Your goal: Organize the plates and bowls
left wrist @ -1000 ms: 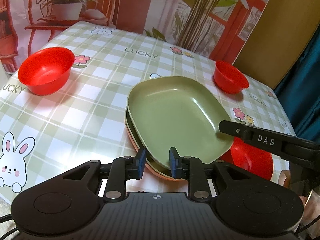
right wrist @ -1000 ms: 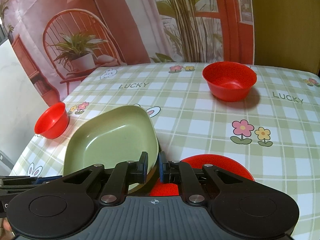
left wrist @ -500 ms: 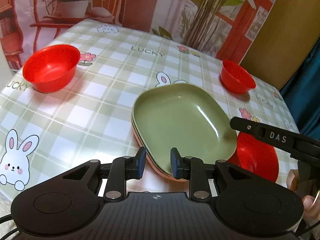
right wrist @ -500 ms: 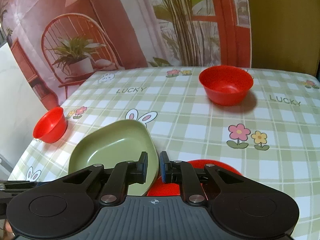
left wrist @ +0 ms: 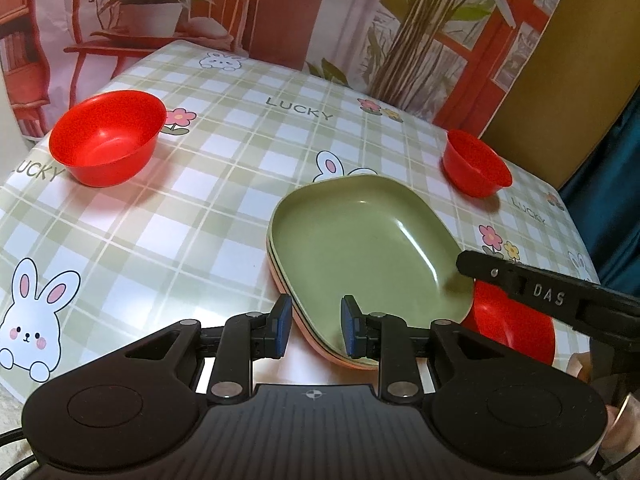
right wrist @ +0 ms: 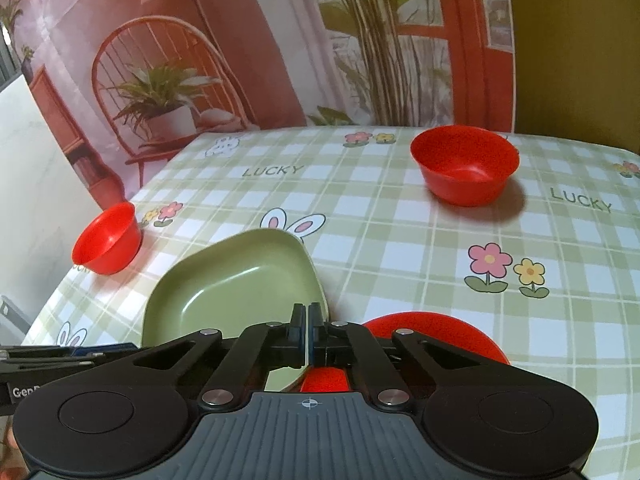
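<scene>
A stack of plates with a green plate point(left wrist: 360, 248) on top and a pink one under it lies on the checked table. My left gripper point(left wrist: 314, 326) is open, its fingers straddling the stack's near rim. My right gripper point(right wrist: 308, 330) is shut on the green plate's point(right wrist: 240, 292) right rim; it also shows from the side in the left wrist view point(left wrist: 540, 292). A red bowl point(right wrist: 436, 332) sits just right of the stack, under my right gripper. Two more red bowls stand apart: one at the left point(left wrist: 106, 142) and one at the far right point(left wrist: 474, 166).
The table's point(left wrist: 224, 208) near edge runs just below my grippers, and its left edge lies beside the left bowl. A printed backdrop with a chair and plants hangs behind the table. A teal curtain point(left wrist: 616, 208) hangs at the right.
My right gripper has closed from a narrow gap to shut on the green plate's rim. Both grippers have pulled back a little, so the stack looks further off.
</scene>
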The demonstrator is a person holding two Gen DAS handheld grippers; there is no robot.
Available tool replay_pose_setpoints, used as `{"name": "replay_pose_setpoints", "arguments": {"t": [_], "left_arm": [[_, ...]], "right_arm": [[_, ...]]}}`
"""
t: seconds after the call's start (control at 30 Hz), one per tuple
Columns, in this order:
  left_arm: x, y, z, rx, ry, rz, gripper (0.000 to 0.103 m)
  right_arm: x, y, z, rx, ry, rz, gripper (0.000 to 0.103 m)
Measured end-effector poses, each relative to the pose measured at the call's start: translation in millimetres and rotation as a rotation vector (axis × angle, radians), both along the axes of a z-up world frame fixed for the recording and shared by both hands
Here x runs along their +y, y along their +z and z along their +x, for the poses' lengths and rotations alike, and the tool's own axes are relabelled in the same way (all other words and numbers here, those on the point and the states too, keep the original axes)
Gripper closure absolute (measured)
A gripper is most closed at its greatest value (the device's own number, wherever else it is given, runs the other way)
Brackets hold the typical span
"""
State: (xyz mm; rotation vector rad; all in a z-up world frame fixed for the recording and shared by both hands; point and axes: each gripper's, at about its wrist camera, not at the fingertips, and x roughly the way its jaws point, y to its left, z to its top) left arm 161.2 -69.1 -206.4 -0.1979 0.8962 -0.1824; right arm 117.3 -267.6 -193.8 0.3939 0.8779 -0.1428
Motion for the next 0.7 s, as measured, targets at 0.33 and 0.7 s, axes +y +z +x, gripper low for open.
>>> {"name": "replay_pose_setpoints", "arguments": {"t": [0.33, 0.7], "left_arm": [[-1, -1, 0, 0.002, -0.009, -0.001, 0.075], [-1, -7, 1, 0.022, -0.013, -0.010, 0.075]], "right_arm": [[-3, -6, -1, 0.015, -0.019, -0.017, 0.102], [-4, -11, 0, 0.023, -0.031, 0.005, 0.103]]}}
